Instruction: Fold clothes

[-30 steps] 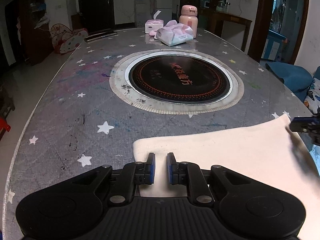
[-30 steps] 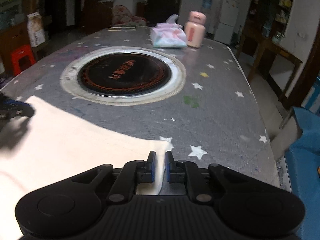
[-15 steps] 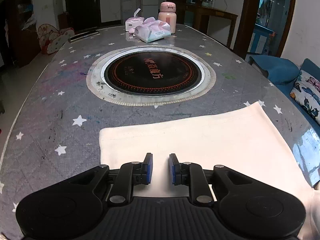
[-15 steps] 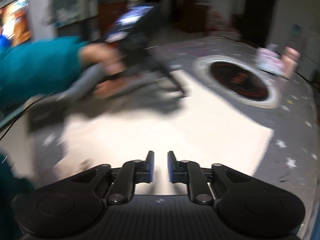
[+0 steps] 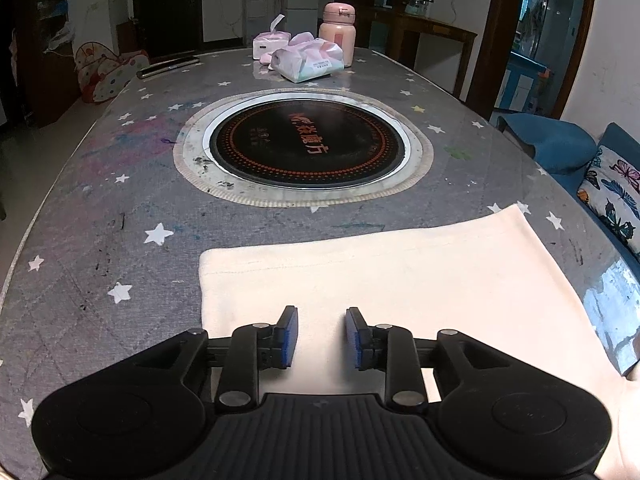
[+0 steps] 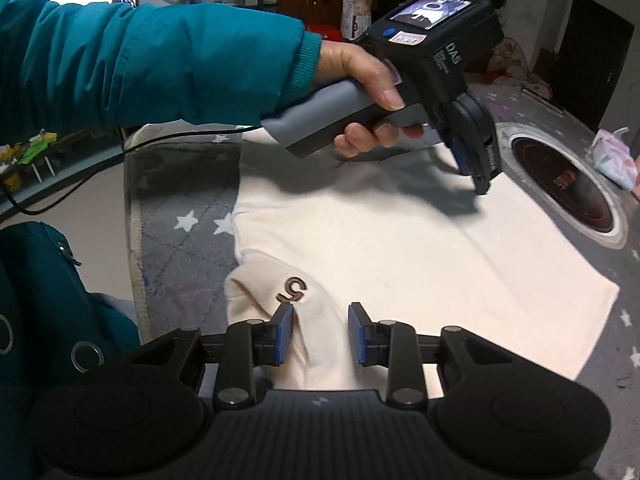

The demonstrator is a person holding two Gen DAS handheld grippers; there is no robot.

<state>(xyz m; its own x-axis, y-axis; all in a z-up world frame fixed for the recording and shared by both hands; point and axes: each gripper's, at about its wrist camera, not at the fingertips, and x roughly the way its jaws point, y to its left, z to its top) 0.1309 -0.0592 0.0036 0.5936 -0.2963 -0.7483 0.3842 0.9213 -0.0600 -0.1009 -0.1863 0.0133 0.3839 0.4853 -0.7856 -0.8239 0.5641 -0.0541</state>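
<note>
A cream garment (image 5: 400, 276) lies flat on the grey star-print tablecloth (image 5: 100, 200). My left gripper (image 5: 322, 334) hovers over its left part; its jaws are opening and nothing is pinched between the blue pads. The right wrist view shows this gripper (image 6: 480, 176) held by a hand (image 6: 360, 76) in a teal sleeve, tips down at the cloth. My right gripper (image 6: 320, 332) is over the near end of the garment (image 6: 400, 248). There a folded flap with a brown letter emblem (image 6: 292, 290) lies between its jaws, which are closing but still apart.
A round black hob (image 5: 306, 148) is set in the middle of the table. Tissue packs (image 5: 308, 58), a pink bottle (image 5: 338, 30) and a dark remote (image 5: 168, 67) sit at the far end. A blue sofa with a butterfly cushion (image 5: 612, 196) borders the right edge.
My right gripper swung from the garment's right corner round to its near end with the emblem flap. My left gripper's jaws widened and it stayed over the cloth.
</note>
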